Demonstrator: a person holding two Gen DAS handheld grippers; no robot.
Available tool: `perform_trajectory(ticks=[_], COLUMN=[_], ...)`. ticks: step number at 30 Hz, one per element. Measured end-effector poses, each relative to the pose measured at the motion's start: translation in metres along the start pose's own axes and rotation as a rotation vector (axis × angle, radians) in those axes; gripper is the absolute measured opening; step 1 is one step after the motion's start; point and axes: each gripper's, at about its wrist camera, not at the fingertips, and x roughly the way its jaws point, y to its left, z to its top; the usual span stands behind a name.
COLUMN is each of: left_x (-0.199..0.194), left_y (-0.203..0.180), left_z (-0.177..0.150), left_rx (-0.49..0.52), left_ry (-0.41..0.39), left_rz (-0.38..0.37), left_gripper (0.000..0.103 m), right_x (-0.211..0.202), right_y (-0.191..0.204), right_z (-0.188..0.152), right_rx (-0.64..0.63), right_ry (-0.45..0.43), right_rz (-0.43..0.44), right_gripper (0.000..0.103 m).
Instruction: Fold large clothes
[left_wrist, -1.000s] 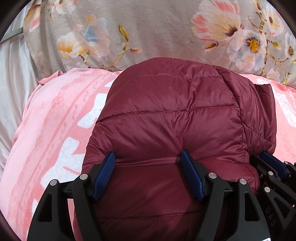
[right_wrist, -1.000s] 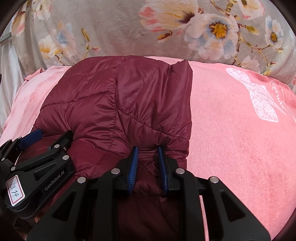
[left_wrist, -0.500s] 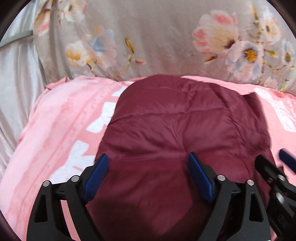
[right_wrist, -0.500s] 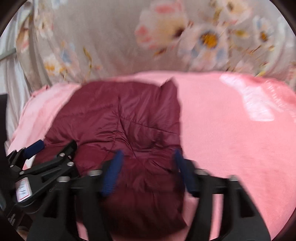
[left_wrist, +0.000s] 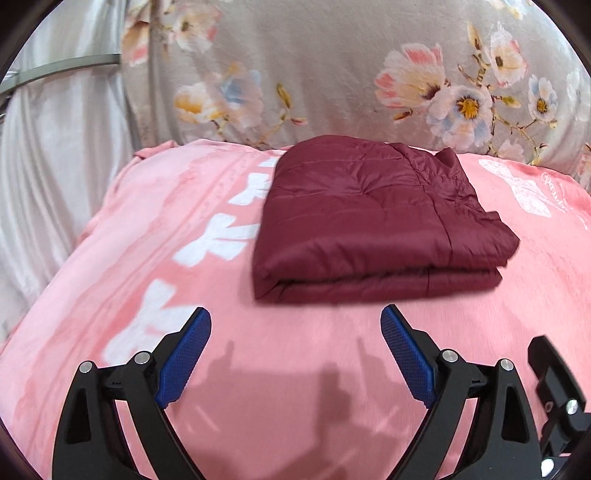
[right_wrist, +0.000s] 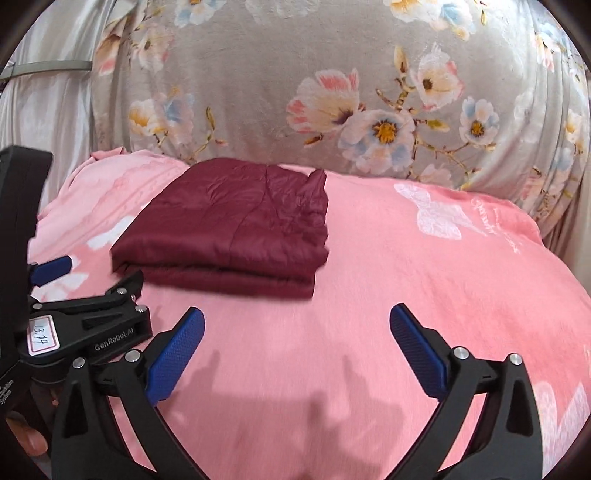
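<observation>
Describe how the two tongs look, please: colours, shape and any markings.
Both the left tongs and the right tongs have black angular frames with silver rivets and blue textured pads. The right wrist view shows "GenRobot.AI" lettering and a handwritten white label on the left one.

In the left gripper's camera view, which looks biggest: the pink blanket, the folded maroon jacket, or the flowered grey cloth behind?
1. Pink blanket
2. Flowered grey cloth, though it lies farther off and is cut by the frame
3. Folded maroon jacket

Bright, even indoor light, fisheye views

My gripper shadows fall soft on the pink blanket (left_wrist: 332, 387); edges bend and darken, and the jacket (right_wrist: 236, 229) looks slightly blurred.
</observation>
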Motion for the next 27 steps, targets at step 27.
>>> perform_trajectory(ticks=[27], left_x=[-0.028], left_y=[0.009], left_z=[-0.037], left_rx=[-0.031], left_ry=[0.06], left_rz=[0.038], left_gripper=[0.091], right_x=[-0.015], right_y=[-0.001], right_z=[-0.03], right_rx=[0.073], right_ry=[0.114], right_rz=[0.007], right_gripper=[0.098])
